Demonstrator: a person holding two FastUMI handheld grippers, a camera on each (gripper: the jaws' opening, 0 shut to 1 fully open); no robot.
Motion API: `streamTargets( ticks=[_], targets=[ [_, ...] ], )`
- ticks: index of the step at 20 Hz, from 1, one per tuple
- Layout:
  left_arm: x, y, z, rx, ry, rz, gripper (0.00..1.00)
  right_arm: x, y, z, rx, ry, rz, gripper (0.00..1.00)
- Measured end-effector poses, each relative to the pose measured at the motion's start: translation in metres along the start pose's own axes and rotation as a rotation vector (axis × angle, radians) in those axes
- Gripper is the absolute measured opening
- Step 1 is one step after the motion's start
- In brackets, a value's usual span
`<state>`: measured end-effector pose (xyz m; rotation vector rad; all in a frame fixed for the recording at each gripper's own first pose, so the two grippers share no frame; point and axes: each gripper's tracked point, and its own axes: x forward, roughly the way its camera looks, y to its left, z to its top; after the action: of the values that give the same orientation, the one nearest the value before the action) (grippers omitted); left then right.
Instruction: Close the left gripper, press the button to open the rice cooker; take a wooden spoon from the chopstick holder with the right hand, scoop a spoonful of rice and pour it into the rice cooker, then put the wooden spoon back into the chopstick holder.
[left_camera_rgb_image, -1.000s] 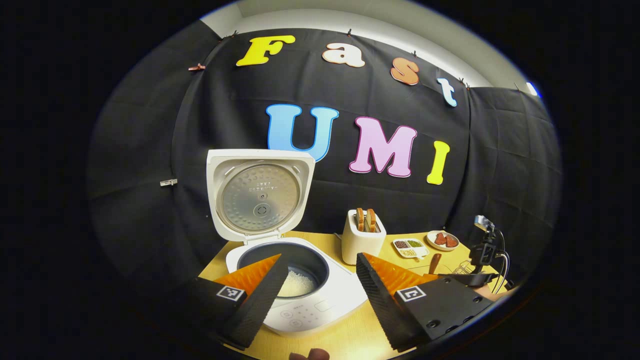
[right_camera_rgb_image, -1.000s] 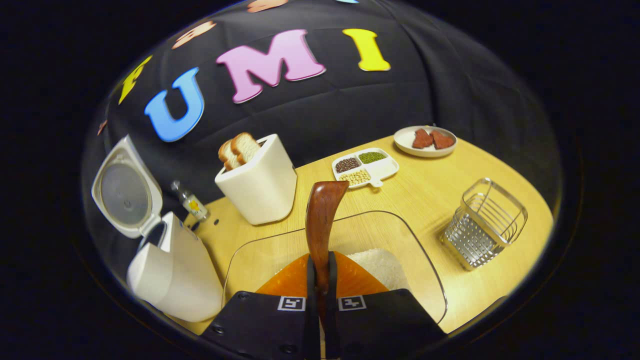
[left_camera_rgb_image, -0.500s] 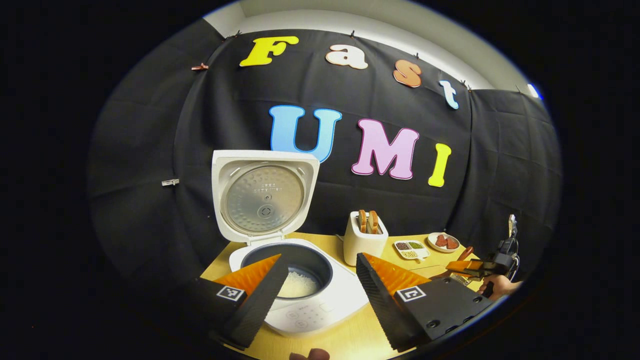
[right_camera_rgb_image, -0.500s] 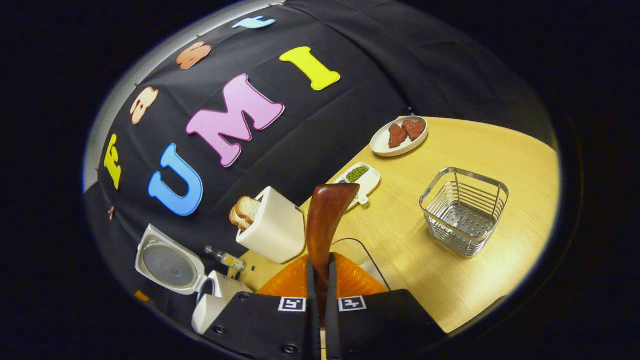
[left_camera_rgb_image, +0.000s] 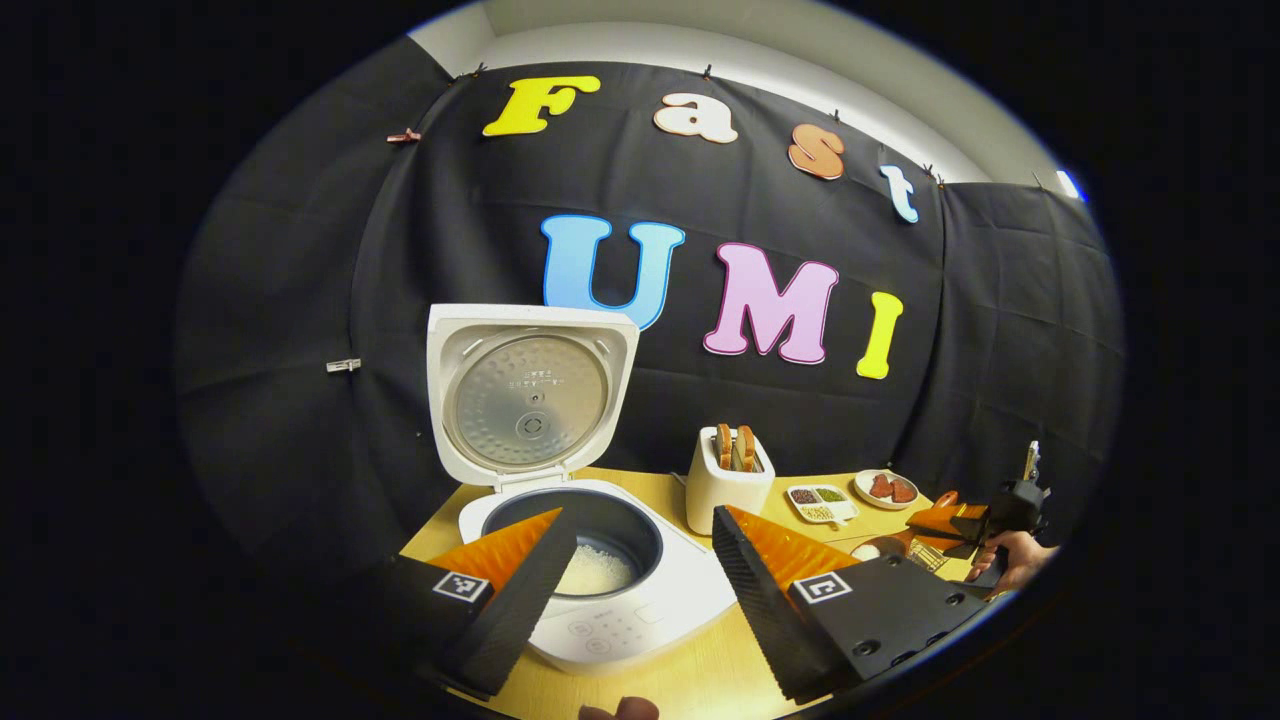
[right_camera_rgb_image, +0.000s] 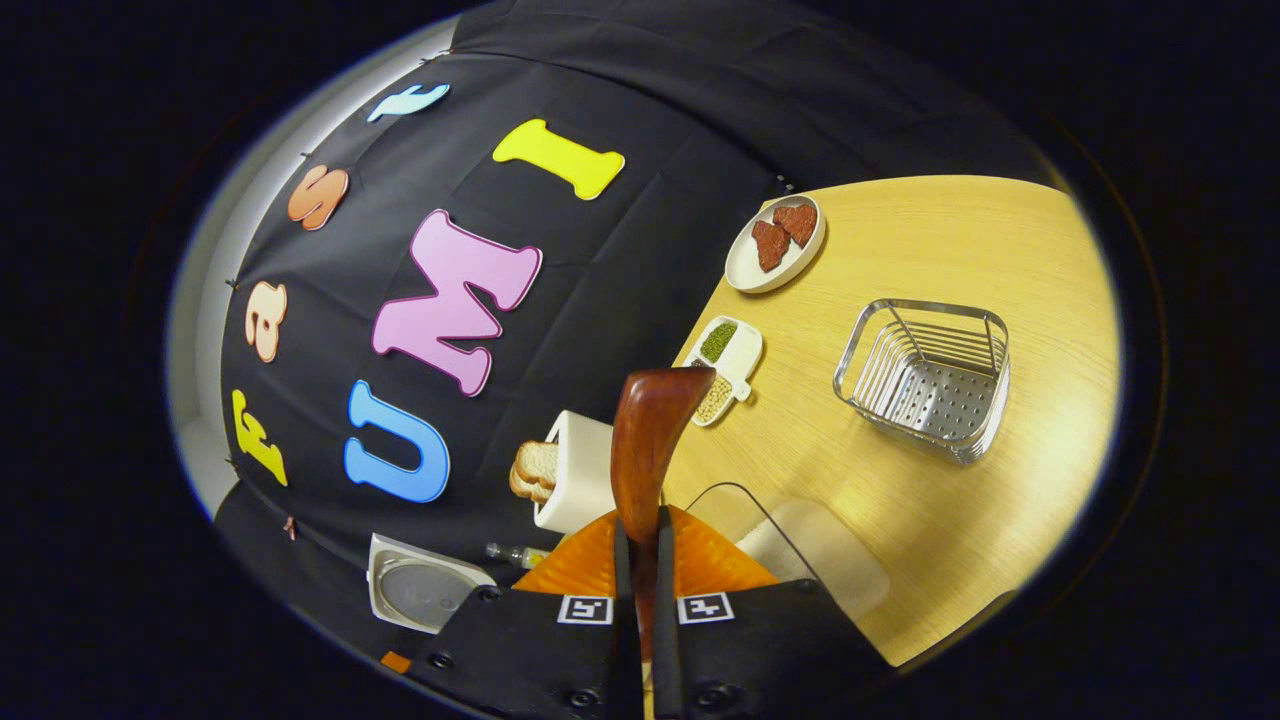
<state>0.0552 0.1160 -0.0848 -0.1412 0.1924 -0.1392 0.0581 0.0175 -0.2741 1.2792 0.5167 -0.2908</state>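
Pinching the smooth dark wooden spoon in the right gripper, handle running forward along the fingers, tilting toward the wire chopstick holder ahead to the right; farther left, holding the left gripper spread before the open white rice cooker.

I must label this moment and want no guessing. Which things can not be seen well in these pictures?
- Wooden spoon: right gripper view; the right gripper hides its lower end.
- Rice box: right gripper view; the gripper's body covers part.
- Rice cooker pot: left gripper view; a finger of the left gripper covers part.
- Divided dish contents: left gripper view; too small.
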Motion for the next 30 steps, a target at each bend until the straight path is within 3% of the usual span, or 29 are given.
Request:
streamTargets(
  ticks=[8, 18, 22, 30],
  targets=[
    [-0.012, 0.02, -0.003, -0.019, -0.014, 0.021, 0.95, -0.012, 0.107, -0.027, 0.072, 0.071, 0.143, 0.08],
    [-0.042, 0.058, -0.014, -0.037, -0.02, 0.098, 0.95, 0.019, 0.258, -0.148, -0.018, 0.212, 0.293, 0.08],
    [-0.051, 0.07, -0.013, -0.026, -0.03, 0.12, 0.95, 0.046, 0.285, -0.205, -0.146, 0.232, 0.3, 0.08],
    [-0.061, 0.086, -0.017, -0.056, -0.023, 0.133, 0.95, 0.085, 0.272, -0.276, -0.538, 0.219, 0.253, 0.08]
  ],
)
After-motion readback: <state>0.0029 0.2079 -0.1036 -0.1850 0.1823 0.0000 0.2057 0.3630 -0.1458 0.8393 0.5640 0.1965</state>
